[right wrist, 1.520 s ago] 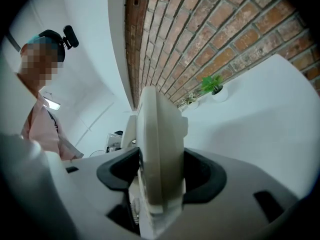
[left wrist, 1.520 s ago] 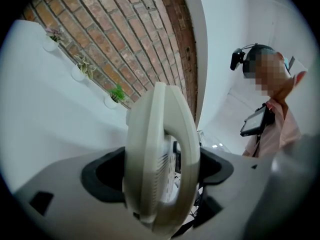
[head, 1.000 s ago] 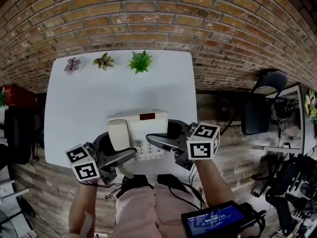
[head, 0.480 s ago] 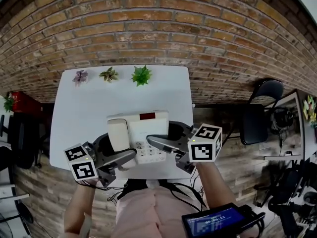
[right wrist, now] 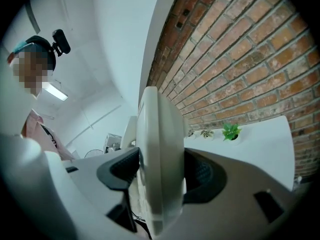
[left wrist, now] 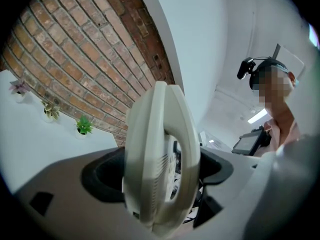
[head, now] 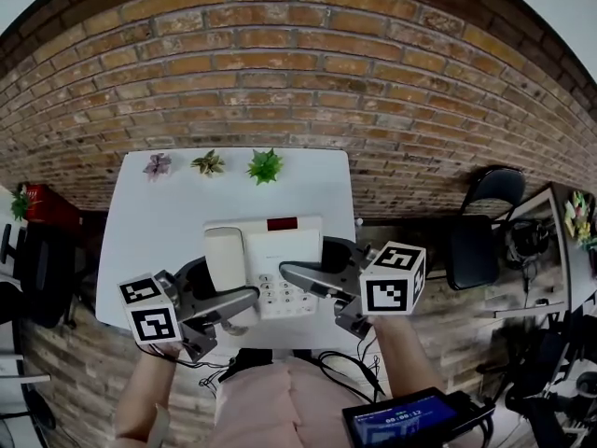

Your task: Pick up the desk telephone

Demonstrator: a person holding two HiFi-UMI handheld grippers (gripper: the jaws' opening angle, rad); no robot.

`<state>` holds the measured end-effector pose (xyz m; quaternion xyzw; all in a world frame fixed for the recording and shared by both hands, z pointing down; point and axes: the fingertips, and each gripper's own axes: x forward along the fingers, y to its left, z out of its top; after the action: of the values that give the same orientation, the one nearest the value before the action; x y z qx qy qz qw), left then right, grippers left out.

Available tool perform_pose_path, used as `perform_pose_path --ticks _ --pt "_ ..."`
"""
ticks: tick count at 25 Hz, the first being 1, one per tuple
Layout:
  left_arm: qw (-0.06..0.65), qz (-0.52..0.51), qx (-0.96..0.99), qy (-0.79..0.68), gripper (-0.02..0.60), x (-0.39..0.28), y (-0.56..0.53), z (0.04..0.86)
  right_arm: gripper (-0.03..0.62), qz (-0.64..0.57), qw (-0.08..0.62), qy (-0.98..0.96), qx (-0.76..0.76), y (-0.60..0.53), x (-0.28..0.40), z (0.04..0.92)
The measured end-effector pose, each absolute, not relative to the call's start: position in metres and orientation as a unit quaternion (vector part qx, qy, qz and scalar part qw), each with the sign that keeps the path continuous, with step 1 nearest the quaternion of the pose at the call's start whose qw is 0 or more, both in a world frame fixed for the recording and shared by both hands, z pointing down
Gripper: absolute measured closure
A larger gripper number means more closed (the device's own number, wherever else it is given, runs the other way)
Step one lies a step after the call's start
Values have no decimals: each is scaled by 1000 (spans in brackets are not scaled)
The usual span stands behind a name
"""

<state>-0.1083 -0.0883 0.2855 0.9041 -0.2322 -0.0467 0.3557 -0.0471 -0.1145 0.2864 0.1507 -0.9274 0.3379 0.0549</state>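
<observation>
Desk telephone [head: 270,250] has risen above the table [head: 149,213], pinched between left gripper [head: 224,292] and right gripper [head: 312,283]; pickup looks essentially done.

Open tabletop [head: 163,222] ahead; plants [head: 208,163], brick wall [head: 280,82] beyond.

A red-brown brick wall [head: 280,63] fills the far side. A white table [head: 140,241] stands against it. Along its far edge sit a green potted plant [head: 266,166], a variegated plant [head: 208,163] and a purplish plant [head: 157,164]. The wood plank floor [head: 75,362] lies below, with a black chair [head: 474,250] to the right. A strip light [left wrist: 257,116] glows on the white ceiling.
</observation>
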Motion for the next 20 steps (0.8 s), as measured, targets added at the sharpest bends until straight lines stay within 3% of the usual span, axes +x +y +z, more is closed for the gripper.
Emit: perform_pose_path --ticks 20 --pt "345 -43 908 -234 149 -107 -89 261 324 319 47 -934 154 -115 -46 260"
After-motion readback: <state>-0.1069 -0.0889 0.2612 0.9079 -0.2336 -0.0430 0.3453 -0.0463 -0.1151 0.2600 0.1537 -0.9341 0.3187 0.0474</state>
